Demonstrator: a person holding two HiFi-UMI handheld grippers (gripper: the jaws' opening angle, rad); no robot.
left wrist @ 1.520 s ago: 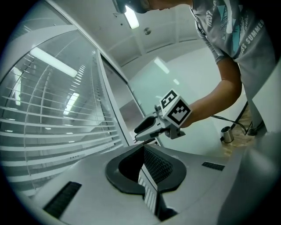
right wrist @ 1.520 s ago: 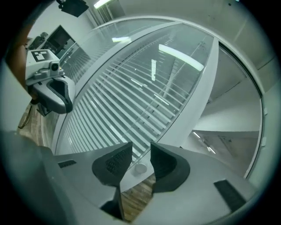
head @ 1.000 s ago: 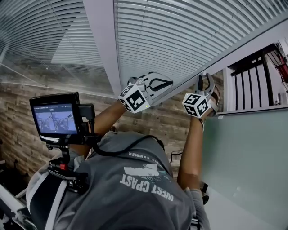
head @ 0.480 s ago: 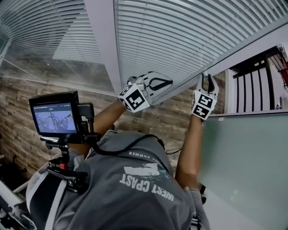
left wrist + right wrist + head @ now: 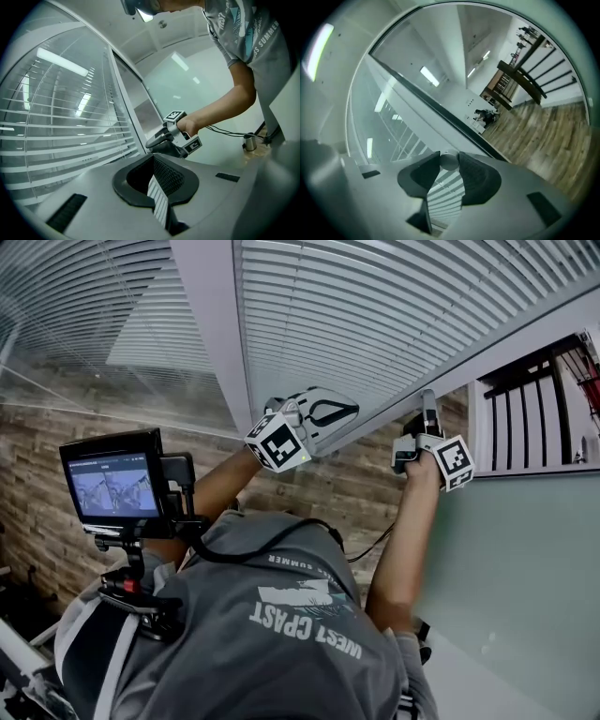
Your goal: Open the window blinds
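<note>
Both arms reach up from the shoulders, elbows bent; the left forearm [image 5: 220,486] slants up to the left gripper [image 5: 352,412], which lies tilted rightward with its marker cube [image 5: 278,442] facing the head camera; its jaws meet tip to tip, with nothing between them; the right forearm [image 5: 405,538] stands steeper; the right gripper [image 5: 427,399] points upward, its jaws pressed against a clear round wand [image 5: 449,161].
</note>
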